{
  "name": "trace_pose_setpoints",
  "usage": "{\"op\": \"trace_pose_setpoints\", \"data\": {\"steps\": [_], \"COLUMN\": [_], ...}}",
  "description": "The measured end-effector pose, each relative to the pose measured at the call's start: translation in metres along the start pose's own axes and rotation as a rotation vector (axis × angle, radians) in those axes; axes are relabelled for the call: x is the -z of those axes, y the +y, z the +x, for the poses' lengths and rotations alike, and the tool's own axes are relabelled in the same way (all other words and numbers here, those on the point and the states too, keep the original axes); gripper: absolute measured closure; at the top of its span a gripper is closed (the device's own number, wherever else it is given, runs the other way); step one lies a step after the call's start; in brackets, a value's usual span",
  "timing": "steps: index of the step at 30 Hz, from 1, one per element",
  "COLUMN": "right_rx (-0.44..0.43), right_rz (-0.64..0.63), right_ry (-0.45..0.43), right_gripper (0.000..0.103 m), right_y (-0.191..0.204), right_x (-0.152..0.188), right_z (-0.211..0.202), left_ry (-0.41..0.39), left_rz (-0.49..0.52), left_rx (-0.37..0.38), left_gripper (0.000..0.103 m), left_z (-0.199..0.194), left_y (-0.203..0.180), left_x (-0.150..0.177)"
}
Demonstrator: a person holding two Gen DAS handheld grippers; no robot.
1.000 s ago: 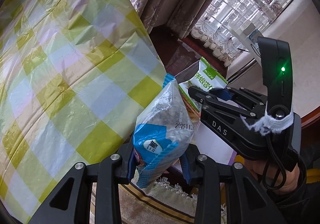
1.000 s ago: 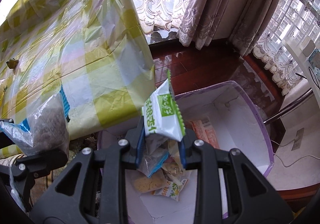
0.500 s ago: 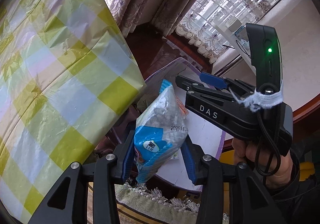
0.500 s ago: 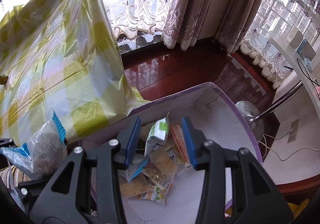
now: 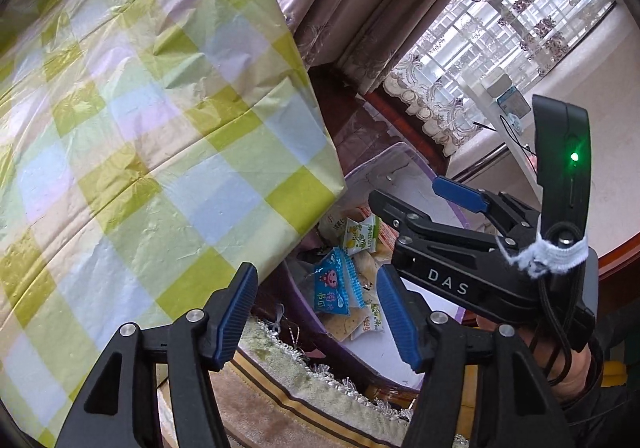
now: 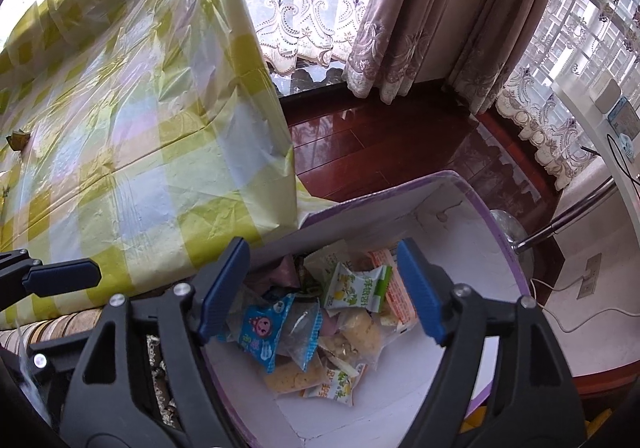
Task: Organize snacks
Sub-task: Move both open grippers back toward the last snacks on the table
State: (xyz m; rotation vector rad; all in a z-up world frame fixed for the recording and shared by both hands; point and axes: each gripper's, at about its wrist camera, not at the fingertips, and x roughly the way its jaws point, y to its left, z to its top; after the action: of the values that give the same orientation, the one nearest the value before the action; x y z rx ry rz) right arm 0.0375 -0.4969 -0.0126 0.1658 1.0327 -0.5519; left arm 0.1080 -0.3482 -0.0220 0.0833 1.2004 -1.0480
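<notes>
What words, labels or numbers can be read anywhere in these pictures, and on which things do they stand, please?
"DAS": white letters on the side of the right gripper, seen from the left wrist.
Blue snack packet: a pink cartoon face with white Chinese characters, too blurred to read.
Green and white snack packet: green Chinese characters, too blurred to read.
Orange packet in the box: print too small to read.

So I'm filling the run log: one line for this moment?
left gripper: opening, empty | right gripper: opening, empty | snacks: in box | blue packet: on pile
</notes>
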Motion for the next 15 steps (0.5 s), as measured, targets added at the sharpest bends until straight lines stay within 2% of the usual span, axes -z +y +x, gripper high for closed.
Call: {"op": "trace_pose_setpoints", "data": {"steps": [8,13,15], "right_rx": [-0.093,-0.220,-0.241], "right_rz": [-0.043,-0.006,-0.025], "right_ry": [0.004,0.028,0.014], "right_gripper": [0.019,0.019,0.019], "right_y": [0.053,0.102,0.126], "right_x": [0.004,0.009,0.009], "right_z": [-0.011,-0.016,-0.021], "left_ry": [-0.107,-0.223,-0.274], "left_rz": [-0.180,-0.323,-0.384], "left_rx": [-0.089,-0.216,-0.247], "left_gripper": [0.039,0.039,0.039], "left_z": [-0.041,-0.081,-0.102], "left_y": [0.066,0.120,0.141], "left_x": [0.015,0.037,0.050]}}
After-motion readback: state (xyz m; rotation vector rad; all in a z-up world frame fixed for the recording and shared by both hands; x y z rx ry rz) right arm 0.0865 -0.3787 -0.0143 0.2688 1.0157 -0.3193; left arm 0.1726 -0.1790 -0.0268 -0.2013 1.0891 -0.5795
